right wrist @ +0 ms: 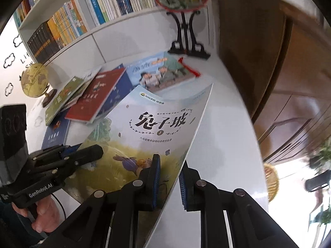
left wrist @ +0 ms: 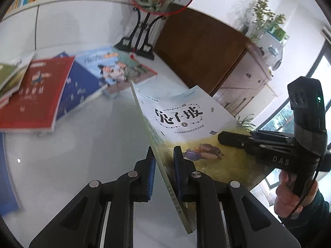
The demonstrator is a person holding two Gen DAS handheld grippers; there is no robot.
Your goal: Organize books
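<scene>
Both grippers clamp one picture book (left wrist: 182, 124), pale cover with black title characters and a rabbit lying in yellow grass. Book held up off the white worktop (left wrist: 82, 155), tilted.

Left gripper (left wrist: 163, 175): jaws closed on the book's spine edge, blue pads pressed to either side. Right gripper (right wrist: 169, 183): jaws closed on the opposite, open edge, near the lower corner. In the right wrist view the left gripper's black finger lies across the grass part of the cover; a hand (right wrist: 44, 212) grips its handle.

Behind the held book, a loose sprawl of books on the worktop: red-covered book (left wrist: 35, 95) lying over a dark blue book (left wrist: 80, 86), an illustrated book with cartoon figures (left wrist: 118, 70) beside them, green-covered books (right wrist: 64, 97) at the far left. Globe (right wrist: 35, 80) on a wooden stand past those. Round red-flower ornament on a black stand (left wrist: 142, 35) at the back of the worktop. Bookshelf (right wrist: 68, 20) packed with upright books above. Brown wooden cabinet (left wrist: 206, 51) to the right.
</scene>
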